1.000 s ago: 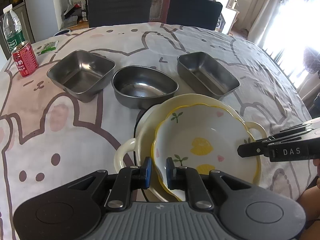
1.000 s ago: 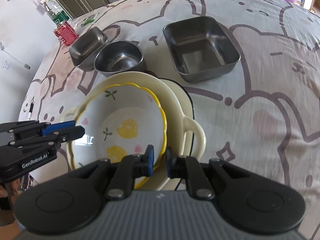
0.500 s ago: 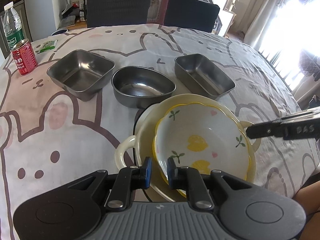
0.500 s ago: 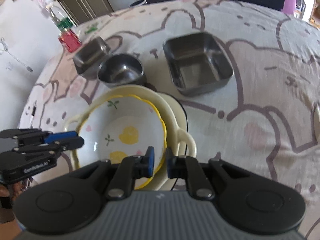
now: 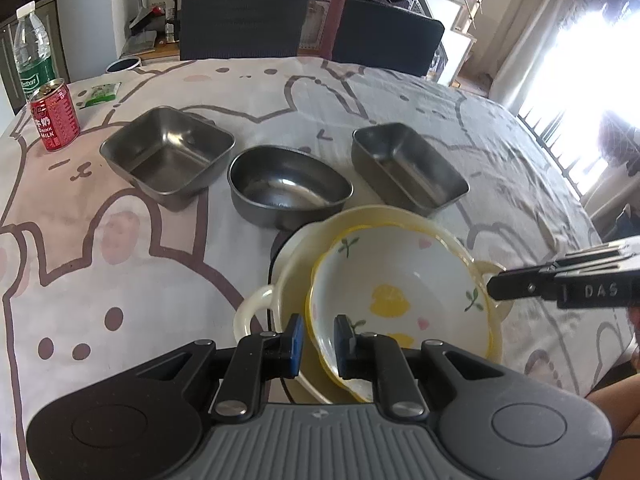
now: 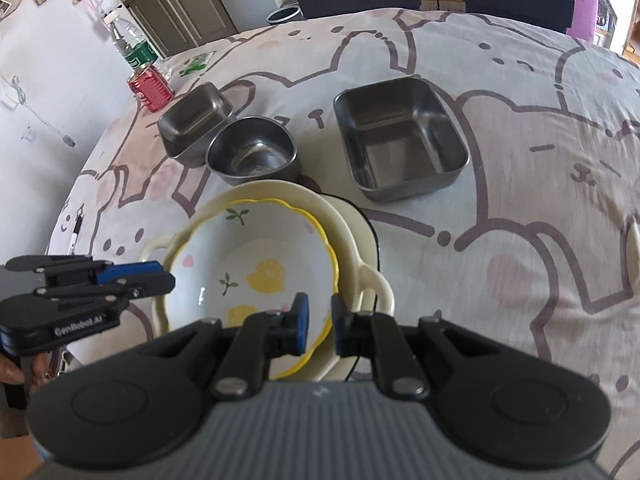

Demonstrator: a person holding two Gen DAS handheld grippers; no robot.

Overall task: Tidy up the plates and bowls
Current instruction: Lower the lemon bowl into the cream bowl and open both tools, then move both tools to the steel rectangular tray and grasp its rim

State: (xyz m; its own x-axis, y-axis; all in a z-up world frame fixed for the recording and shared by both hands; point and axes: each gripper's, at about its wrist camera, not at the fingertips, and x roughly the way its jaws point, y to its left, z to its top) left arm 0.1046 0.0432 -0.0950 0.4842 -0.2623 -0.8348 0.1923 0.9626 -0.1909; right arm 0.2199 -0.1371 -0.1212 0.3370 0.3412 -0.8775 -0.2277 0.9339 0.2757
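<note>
A white bowl with a wavy yellow rim and lemon prints (image 5: 400,292) (image 6: 256,264) lies inside a cream two-handled dish (image 5: 256,304) (image 6: 372,280). Whether the bowl rests on the dish I cannot tell. My left gripper (image 5: 319,340) (image 6: 168,280) is shut on the bowl's near-left rim, one pad inside and one outside. On the opposite side, my right gripper (image 6: 319,322) (image 5: 492,292) is shut on the rim. A dark edge shows under the dish. Behind stand a square steel container (image 5: 168,156) (image 6: 196,124), an oval steel bowl (image 5: 288,188) (image 6: 252,156) and a rectangular steel container (image 5: 408,168) (image 6: 400,136).
The table wears a bunny-print cloth (image 5: 120,264). A red can (image 5: 54,116), a water bottle (image 5: 34,56) and a green packet (image 5: 102,94) stand at the far left. Two dark chairs (image 5: 240,24) face the far edge. A pen (image 6: 76,232) lies near the left edge.
The flowered bowl has shifted slightly toward the middle of the cream dish. Both grippers stay on its rim, and the steel containers have not moved.
</note>
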